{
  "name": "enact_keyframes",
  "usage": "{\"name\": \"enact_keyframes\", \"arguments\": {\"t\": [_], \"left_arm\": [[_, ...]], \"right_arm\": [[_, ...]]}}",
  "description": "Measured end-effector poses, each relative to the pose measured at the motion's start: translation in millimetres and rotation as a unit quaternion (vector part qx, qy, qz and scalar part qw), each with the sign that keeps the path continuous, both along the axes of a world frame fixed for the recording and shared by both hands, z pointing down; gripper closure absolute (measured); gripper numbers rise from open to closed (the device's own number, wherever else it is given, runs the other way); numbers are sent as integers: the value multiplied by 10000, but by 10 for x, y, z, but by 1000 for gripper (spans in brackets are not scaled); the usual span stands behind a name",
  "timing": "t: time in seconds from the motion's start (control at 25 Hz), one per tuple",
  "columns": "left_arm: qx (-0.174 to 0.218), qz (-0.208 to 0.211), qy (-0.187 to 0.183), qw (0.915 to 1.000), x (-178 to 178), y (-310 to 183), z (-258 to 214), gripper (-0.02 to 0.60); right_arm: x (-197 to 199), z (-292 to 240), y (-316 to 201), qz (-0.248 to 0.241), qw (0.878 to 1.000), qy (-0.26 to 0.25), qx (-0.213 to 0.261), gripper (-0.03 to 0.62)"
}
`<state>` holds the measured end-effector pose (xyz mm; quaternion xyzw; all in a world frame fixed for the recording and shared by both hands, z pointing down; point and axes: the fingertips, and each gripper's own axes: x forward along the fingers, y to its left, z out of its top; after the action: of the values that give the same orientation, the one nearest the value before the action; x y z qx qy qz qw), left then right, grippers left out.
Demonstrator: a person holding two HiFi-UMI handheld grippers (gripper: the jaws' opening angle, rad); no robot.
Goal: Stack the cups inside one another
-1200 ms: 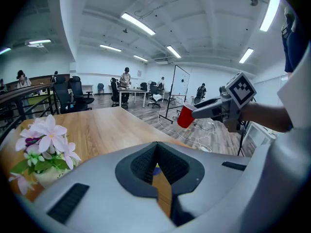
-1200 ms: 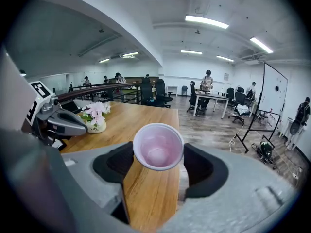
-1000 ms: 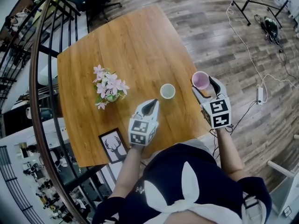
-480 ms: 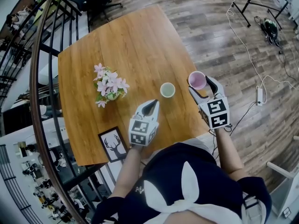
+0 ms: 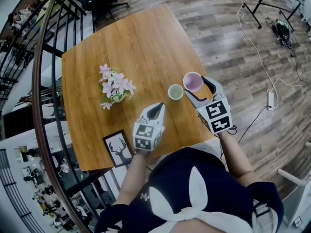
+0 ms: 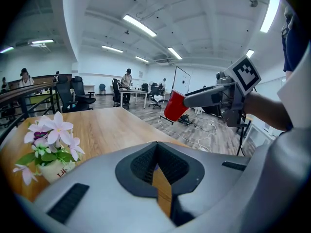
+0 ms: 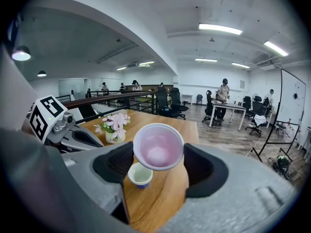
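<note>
Two claws are mine, and only one has work in it. My right gripper (image 5: 197,87) is clamped on the red plastic cup with the pale pink inside (image 5: 193,81), one pad on each flank. It carries the cup clear of the round-cornered wooden table (image 5: 136,38) with the mouth tipped back toward me (from the left gripper's camera the cup (image 6: 174,106) leans in the air). My right forearm (image 5: 234,155) reaches in from the table's near right corner, and the claw slopes forward and down. The small cup, white inside and blue outside (image 5: 175,91), stands upright on the wood just left of the red one. Looking along my right jaws, the red cup's rim (image 7: 158,146) overlaps the small cup's far edge (image 7: 140,175).

My left gripper (image 5: 156,108) has its jaws together on nothing. It sits low by the near edge and points toward the small cup, with the pot of pink flowers (image 5: 114,89) off to its left.
</note>
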<state>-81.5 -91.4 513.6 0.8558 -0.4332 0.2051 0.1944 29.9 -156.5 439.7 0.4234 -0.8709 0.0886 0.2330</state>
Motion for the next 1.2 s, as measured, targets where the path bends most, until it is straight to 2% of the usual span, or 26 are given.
{"name": "enact_keyframes", "arguments": {"t": [0.52, 1.2], "left_arm": [[-54, -31, 31, 10000, -47, 10, 16, 565], [-154, -154, 4, 9998, -117, 21, 84, 565]], "right_arm": [[-446, 0, 52, -463, 9988, -158, -92, 275], [-533, 411, 38, -619, 9968, 10, -513, 273]]}}
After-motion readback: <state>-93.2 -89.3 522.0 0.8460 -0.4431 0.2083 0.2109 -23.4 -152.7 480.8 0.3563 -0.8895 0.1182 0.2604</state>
